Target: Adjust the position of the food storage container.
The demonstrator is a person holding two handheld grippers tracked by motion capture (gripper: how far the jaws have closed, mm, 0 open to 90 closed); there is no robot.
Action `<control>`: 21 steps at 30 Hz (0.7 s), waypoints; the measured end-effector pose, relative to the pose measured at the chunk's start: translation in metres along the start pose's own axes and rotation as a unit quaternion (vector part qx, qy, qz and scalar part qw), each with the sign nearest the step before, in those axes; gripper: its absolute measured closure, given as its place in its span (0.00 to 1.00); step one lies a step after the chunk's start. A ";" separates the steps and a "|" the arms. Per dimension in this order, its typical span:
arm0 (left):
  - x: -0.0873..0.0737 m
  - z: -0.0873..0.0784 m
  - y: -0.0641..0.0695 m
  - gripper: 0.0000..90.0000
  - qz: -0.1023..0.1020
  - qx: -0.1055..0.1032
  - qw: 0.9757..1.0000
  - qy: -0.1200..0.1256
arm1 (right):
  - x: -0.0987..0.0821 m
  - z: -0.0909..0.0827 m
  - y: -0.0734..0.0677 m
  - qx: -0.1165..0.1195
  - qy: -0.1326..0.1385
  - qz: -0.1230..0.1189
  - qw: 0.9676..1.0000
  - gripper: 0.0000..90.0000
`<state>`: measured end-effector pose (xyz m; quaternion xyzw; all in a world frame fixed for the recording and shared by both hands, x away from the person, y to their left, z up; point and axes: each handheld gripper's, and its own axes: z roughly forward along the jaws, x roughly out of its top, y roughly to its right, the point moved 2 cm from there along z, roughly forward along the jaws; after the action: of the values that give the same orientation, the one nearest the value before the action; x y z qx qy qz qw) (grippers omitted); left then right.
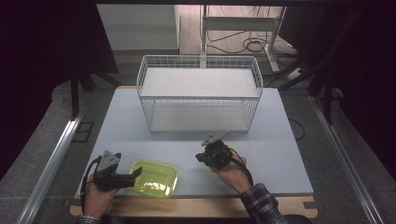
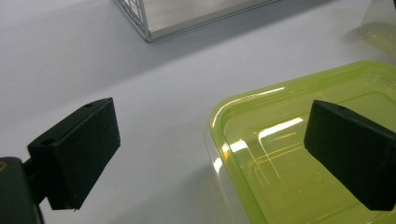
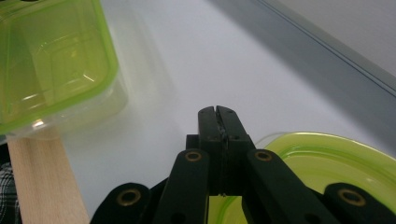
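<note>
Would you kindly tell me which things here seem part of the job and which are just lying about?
Likely in play: yellow-green translucent rectangular plastic box at the open left gripper; round yellow-green plastic piece beneath the shut right gripper.
Just about: white wire basket; black floor cables.

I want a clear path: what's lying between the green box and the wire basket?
Nothing. In the high view, only bare table lies between the box and the basket.
</note>
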<state>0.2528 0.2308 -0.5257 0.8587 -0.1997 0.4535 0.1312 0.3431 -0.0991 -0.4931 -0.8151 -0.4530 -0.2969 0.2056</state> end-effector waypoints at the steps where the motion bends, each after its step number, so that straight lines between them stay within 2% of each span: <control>1: 0.000 0.000 0.000 0.04 -0.001 -0.001 1.000 0.000 | -0.002 -0.002 0.002 -0.001 0.002 0.004 1.000 0.99; 12: 0.000 0.000 0.000 0.04 -0.002 0.000 1.000 0.001 | -0.026 -0.023 0.030 -0.030 0.006 0.040 0.999 0.99; 21: 0.001 0.001 0.003 0.03 0.003 0.000 1.000 -0.003 | -0.044 -0.044 0.053 -0.056 0.016 0.071 0.996 0.99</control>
<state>0.2527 0.2279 -0.5255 0.8595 -0.2028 0.4511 0.1290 0.3574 -0.1797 -0.4940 -0.8506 -0.3730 -0.3198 0.1874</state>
